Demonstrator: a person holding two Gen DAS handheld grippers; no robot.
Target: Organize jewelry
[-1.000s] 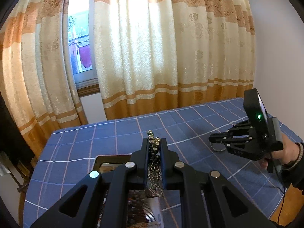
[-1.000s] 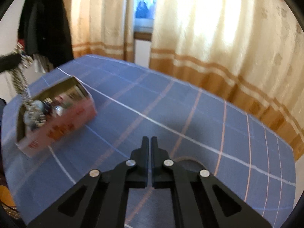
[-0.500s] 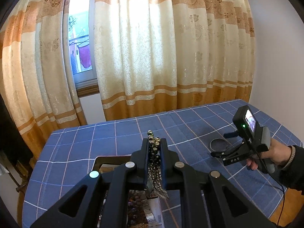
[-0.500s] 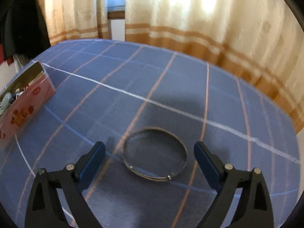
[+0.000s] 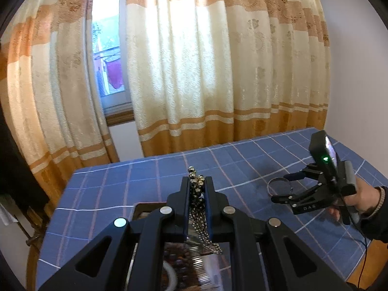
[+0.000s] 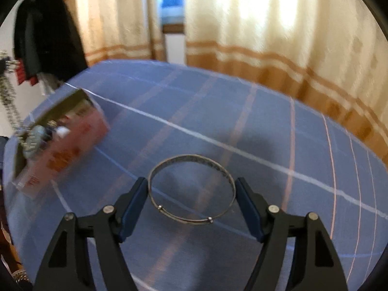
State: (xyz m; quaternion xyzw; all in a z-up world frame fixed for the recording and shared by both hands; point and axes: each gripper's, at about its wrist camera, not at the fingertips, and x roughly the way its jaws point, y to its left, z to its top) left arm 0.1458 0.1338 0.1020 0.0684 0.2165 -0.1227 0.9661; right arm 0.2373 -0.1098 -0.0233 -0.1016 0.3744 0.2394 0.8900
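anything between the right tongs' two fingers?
Yes: the silver bangle lies on the blue tablecloth between the open right tongs' fingers, in the right wrist view.

Black left gripper (image 5: pixel 196 194) with silver screws, right gripper (image 6: pixel 191 194) blue-padded, dark sleeve

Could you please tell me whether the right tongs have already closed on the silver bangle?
No, the right tongs are spread open, with the silver bangle lying on the blue checked tablecloth between their blue pads.
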